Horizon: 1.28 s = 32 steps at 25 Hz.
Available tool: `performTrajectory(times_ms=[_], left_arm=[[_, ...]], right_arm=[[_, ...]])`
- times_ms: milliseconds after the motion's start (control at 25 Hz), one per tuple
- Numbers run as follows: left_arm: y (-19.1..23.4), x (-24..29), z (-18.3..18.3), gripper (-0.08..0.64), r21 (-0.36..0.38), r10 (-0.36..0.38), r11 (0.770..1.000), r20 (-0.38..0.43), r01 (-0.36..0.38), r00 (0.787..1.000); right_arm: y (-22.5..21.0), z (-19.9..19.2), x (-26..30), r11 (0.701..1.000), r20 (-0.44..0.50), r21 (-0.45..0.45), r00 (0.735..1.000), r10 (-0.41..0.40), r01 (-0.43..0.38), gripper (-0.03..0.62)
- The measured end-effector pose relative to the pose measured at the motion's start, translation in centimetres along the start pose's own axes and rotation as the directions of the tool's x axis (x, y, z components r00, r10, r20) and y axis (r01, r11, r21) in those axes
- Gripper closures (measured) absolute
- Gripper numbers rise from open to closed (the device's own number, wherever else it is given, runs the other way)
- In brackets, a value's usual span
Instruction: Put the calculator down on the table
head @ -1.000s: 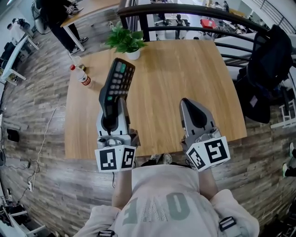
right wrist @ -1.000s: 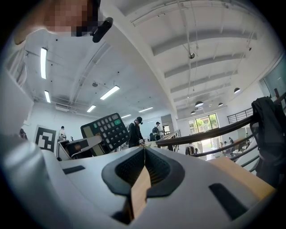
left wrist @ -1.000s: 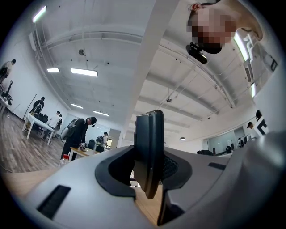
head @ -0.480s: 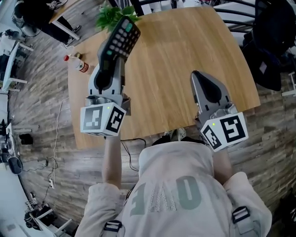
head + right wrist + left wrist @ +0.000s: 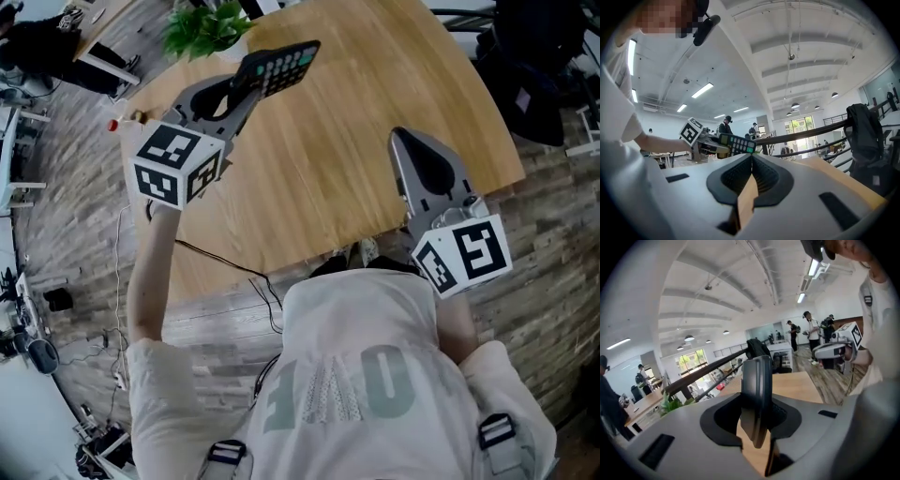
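Note:
A black calculator (image 5: 278, 67) with grey and green keys hangs in the air over the far left of the wooden table (image 5: 356, 141), keys up, long axis running up and to the right. My left gripper (image 5: 242, 89) is shut on its near end. In the left gripper view the calculator (image 5: 757, 390) shows edge-on between the two jaws. My right gripper (image 5: 398, 137) hovers over the table's near right side, shut with nothing in it. From the right gripper view I see the closed jaws of the right gripper (image 5: 751, 161) and the calculator (image 5: 737, 144) off to the left.
A potted green plant (image 5: 202, 28) stands at the table's far left corner. A small red-capped bottle (image 5: 115, 124) peeks out on the floor beside the table's left edge. A dark bag (image 5: 548, 56) hangs on a railing at the right. A cable (image 5: 220, 262) trails below the table's near edge.
The left gripper has swung out to the left and rolled, so the calculator now points up and to the right instead of straight away. The right gripper has barely shifted.

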State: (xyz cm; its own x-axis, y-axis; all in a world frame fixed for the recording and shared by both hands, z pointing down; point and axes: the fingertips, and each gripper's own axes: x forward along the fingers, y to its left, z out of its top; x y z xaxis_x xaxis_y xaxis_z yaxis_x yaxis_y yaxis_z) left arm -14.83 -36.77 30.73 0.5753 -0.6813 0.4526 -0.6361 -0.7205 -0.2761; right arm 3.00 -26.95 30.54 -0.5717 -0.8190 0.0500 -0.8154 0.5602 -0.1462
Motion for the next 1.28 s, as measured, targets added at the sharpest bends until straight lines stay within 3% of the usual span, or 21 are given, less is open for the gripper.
performTrajectory(times_ms=[80,160,240,320,400,560,680,760,920,1000,1080,1160,1280], left_arm=[[-0.5,1.5,-1.4,0.449,0.048,-0.085,0.995,-0.107,0.091,0.991],[-1.1,2.9,-3.0,0.449,0.065,-0.162,0.982,-0.210,0.179,0.964],[-1.7,4.2,-4.7,0.449,0.056,-0.236,0.963,-0.292,0.263,0.927],[-2.6,5.5,-6.6,0.449,0.052,-0.322,0.929,-0.375,0.366,0.869],[-4.0,6.5,-8.6,0.448,0.043,-0.414,0.873,-0.462,0.486,0.784],[-7.2,7.3,-12.1,0.449,-0.040,-0.569,0.734,-0.580,0.678,0.582],[-9.2,8.8,-14.2,0.448,-0.063,-0.612,0.655,-0.628,0.753,0.480],[-10.4,9.6,-15.7,0.448,-0.095,-0.642,0.591,-0.657,0.801,0.396],[-12.3,9.6,-18.4,0.448,-0.255,-0.719,0.440,-0.675,0.861,0.168],[-13.2,9.6,-19.1,0.448,-0.332,-0.751,0.377,-0.656,0.865,0.075],[-13.8,9.8,-19.8,0.448,-0.370,-0.759,0.328,-0.650,0.869,0.010],[-14.1,10.2,-20.4,0.448,-0.405,-0.767,0.293,-0.640,0.866,-0.040],[-14.6,11.0,-20.8,0.448,-0.472,-0.803,0.263,-0.590,0.841,-0.080]], right_arm=[[-0.2,0.0,-0.5,1.000,-0.005,0.002,1.000,-0.017,0.017,0.572],[-0.5,-0.3,-1.1,0.999,-0.015,0.012,0.999,-0.039,0.039,0.572],[-0.9,-0.7,-1.6,0.998,-0.029,0.025,0.998,-0.063,0.064,0.572],[-1.5,-1.2,-1.9,0.996,-0.042,0.035,0.995,-0.085,0.087,0.572],[-2.0,-1.6,-2.1,0.994,-0.051,0.038,0.993,-0.105,0.107,0.572],[-2.5,-2.3,-2.5,0.988,-0.065,0.053,0.987,-0.144,0.148,0.572],[-3.2,-2.9,-3.0,0.982,-0.088,0.062,0.981,-0.172,0.178,0.572],[-3.4,-3.2,-2.9,0.980,-0.102,0.056,0.978,-0.184,0.191,0.572],[-3.3,-4.3,-2.5,0.975,-0.128,0.067,0.971,-0.202,0.211,0.572],[-3.2,-4.5,-2.6,0.972,-0.139,0.072,0.967,-0.212,0.224,0.572],[-3.2,-4.8,-2.5,0.968,-0.148,0.078,0.963,-0.226,0.239,0.572],[-3.2,-5.2,-2.3,0.965,-0.158,0.078,0.959,-0.236,0.250,0.572],[-3.3,-5.9,-1.7,0.964,-0.179,0.075,0.954,-0.239,0.255,0.572]])
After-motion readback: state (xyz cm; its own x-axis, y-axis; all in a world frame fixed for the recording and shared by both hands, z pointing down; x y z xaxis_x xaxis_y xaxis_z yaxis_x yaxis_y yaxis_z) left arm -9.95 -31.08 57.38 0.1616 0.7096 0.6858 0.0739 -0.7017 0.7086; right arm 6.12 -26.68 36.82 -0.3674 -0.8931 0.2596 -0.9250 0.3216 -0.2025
